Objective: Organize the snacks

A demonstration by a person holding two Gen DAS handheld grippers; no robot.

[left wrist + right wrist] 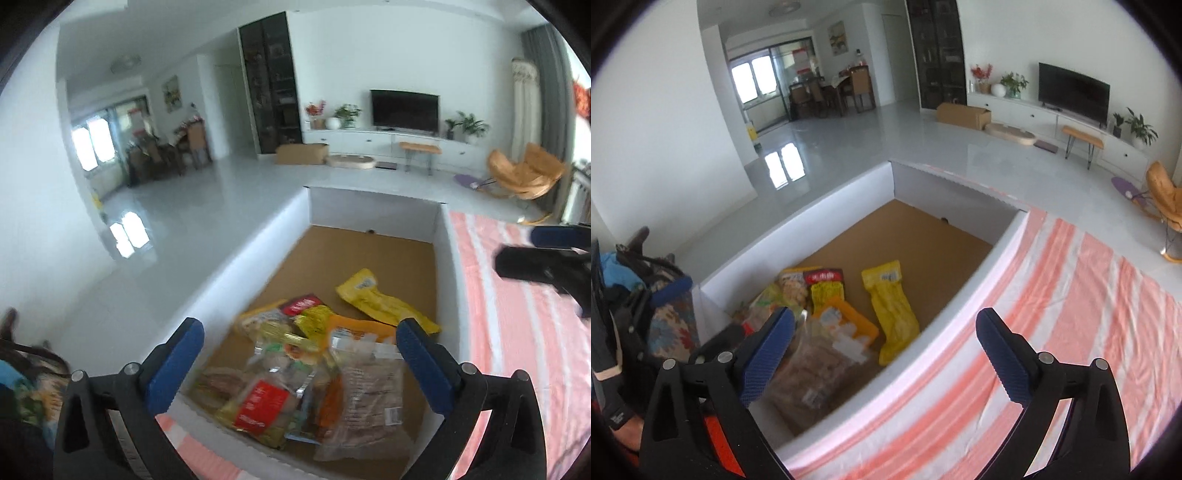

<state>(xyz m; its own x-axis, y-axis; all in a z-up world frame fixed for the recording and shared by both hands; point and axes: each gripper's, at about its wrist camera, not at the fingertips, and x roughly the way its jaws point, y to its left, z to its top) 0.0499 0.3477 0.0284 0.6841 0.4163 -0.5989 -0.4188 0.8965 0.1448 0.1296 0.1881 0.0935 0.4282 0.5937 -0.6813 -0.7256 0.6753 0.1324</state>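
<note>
A white-walled cardboard box (373, 214) with a brown floor holds several snack packets. A yellow packet (384, 301) lies apart toward the box's right side; it also shows in the right wrist view (892, 306). A heap of packets (306, 373) fills the near end, including a clear bag of brown snacks (369, 391) and a red-labelled packet (260, 406). My left gripper (301, 365) hangs open and empty above the heap. My right gripper (884, 354) is open and empty over the box's (960, 306) right wall; it shows in the left wrist view (546, 258) at the right.
The box stands on a pink-and-white striped cloth (1089, 314). A patterned bag (665, 314) sits left of the box. Beyond lie a glossy white floor, a TV unit (404, 110), a cardboard carton (301, 153) and an orange chair (524, 173).
</note>
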